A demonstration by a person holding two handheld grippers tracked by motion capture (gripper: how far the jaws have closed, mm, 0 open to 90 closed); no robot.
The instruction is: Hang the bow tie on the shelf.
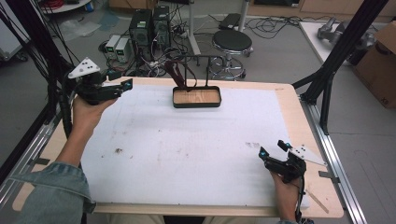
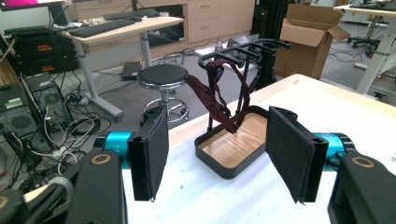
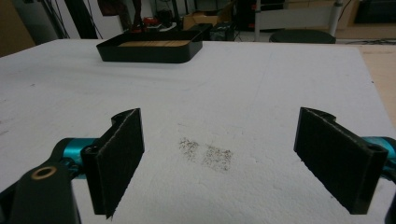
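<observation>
A black tray with a wooden floor stands at the table's far middle, under a black hanger stand. A dark red strap hangs from that stand into the tray; the strap also appears ahead of the left jaws, above the tray. My left gripper is held up at the far left corner, open and empty, aimed toward the tray. My right gripper rests low at the near right, open and empty. Its view shows the tray far ahead.
A white sheet covers most of the wooden table and carries dark smudges. A stool, computer towers and cables sit beyond the far edge. A black frame post rises at the right.
</observation>
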